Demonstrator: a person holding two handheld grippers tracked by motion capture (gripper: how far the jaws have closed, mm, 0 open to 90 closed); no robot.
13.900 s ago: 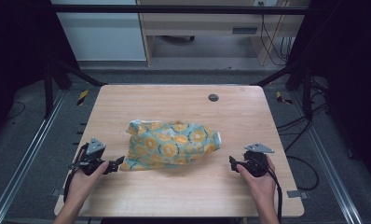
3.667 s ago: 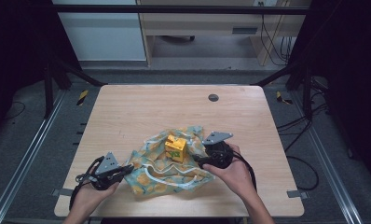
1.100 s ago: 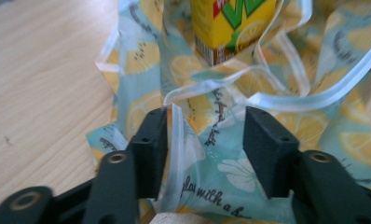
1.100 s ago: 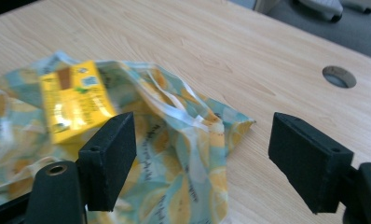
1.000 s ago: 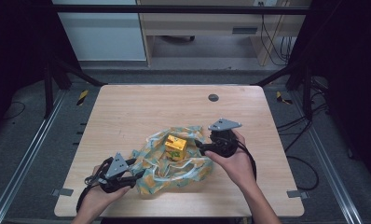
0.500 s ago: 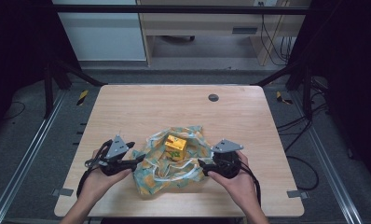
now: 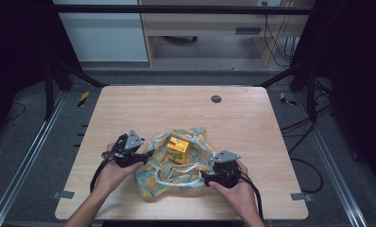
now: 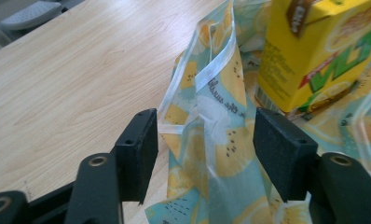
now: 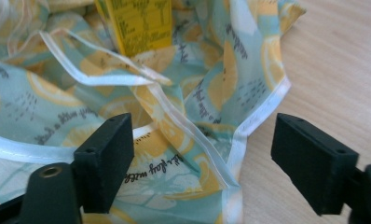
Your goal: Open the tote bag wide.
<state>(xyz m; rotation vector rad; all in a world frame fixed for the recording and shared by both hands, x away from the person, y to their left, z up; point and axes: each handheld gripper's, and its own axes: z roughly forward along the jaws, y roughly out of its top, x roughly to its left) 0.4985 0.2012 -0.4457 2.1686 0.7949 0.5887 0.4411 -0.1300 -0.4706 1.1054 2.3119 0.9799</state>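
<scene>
A crumpled teal cloth with a lemon print (image 7: 174,176) lies on the wooden table (image 7: 176,109). A yellow drink carton (image 7: 178,148) stands upright on it. My left gripper (image 7: 147,154) is at the cloth's left side. Its jaws straddle a raised white-hemmed fold (image 8: 211,116) and have just been closing, but the pads do not press on it. The carton (image 8: 314,51) stands just beyond. My right gripper (image 7: 205,175) is at the cloth's front right, open, with the hemmed corner (image 9: 230,140) lying between its wide jaws. The carton (image 9: 137,23) shows behind.
A small dark round grommet (image 7: 216,99) sits in the table's far middle. Bare wood runs along the far half and both sides of the table. Dark frame rails and cables flank the table on the floor.
My left gripper has moved away from the front edge, up along the cloth's left side. My right gripper has come down and nearer, from beside the carton to the cloth's front right corner.
</scene>
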